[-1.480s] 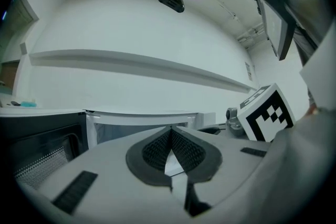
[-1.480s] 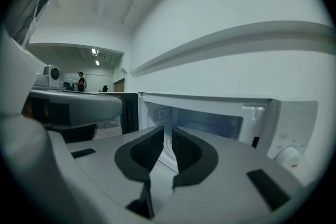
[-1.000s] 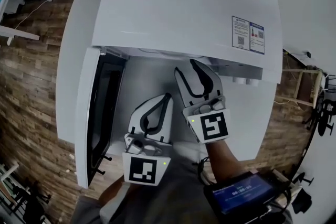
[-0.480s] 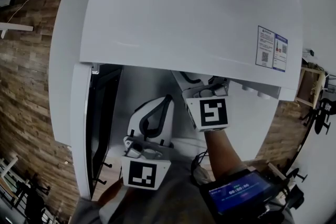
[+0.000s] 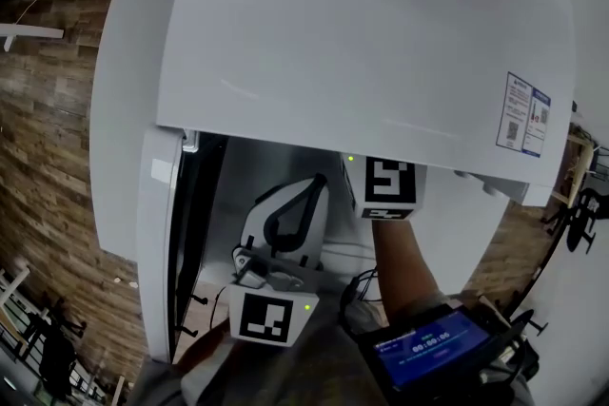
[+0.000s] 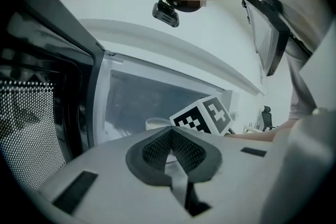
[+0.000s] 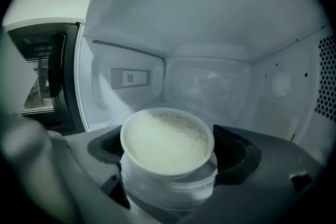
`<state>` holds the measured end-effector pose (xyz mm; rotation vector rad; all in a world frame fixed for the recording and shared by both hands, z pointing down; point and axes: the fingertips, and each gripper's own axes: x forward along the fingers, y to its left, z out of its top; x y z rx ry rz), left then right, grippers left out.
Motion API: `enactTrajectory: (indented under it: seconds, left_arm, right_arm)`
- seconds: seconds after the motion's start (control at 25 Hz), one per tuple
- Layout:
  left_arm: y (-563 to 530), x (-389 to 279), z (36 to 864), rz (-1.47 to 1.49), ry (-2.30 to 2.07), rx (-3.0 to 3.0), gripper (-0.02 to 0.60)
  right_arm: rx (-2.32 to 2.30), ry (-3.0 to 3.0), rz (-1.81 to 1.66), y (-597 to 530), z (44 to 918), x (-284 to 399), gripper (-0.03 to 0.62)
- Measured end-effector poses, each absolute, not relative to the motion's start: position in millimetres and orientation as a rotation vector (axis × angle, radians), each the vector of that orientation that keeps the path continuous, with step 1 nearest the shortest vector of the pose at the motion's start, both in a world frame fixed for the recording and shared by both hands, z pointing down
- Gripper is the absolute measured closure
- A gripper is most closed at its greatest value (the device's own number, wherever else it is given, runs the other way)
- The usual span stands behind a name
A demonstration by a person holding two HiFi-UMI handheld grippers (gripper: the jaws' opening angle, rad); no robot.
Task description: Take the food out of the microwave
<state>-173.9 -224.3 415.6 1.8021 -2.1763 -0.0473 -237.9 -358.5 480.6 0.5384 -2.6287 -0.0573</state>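
The white microwave (image 5: 362, 43) stands with its door (image 5: 157, 242) swung open to the left. In the right gripper view, a white bowl of rice (image 7: 167, 136) sits inside the cavity. My right gripper (image 7: 169, 150) reaches into the cavity. Its jaws are opening, and the bowl stands between them with a gap on each side. In the head view only its marker cube (image 5: 388, 187) shows under the microwave's top. My left gripper (image 5: 312, 183) hangs outside the opening, shut and empty. From the left gripper (image 6: 171, 131), I see the bowl (image 6: 157, 123) and the right cube (image 6: 205, 115).
The perforated door window (image 6: 26, 134) stands close at the left. A device with a lit screen (image 5: 428, 347) hangs at the lower right. Perforated cavity walls (image 7: 325, 76) close in around the bowl. Wood floor (image 5: 48, 157) lies left of the microwave.
My right gripper has pushed forward into the cavity, and its jaws have gone out of the head view under the microwave's top. The left gripper has sunk a little.
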Motion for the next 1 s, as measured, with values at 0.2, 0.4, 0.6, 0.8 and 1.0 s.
enactTrajectory:
  seconds: [0.2,0.4,0.6,0.8,1.0]
  left_arm:
    - [-223,-180,418,-0.039,-2.185,1.787,0.575]
    - [-222,-180,415,-0.035,-2.190,1.788,0.575]
    - [-217,-177,409,-0.026,-2.206,1.790,0.575]
    - [-206,-162,401,-0.012,-2.203,1.824,0.575]
    - [-187,-137,393,-0.006,-2.207,1.843,0.575]
  right_arm:
    - [0.535,-2.616,-0.089,-365,484,-241,0.094]
    - [0.529,-2.623,-0.103,-370,481,-238,0.092]
    - [0.520,-2.669,-0.146,-365,463,-230,0.092]
    - [0.482,-2.698,-0.172,-341,449,-213,0.092]
    - [0.445,-2.702,-0.158,-304,443,-179,0.092]
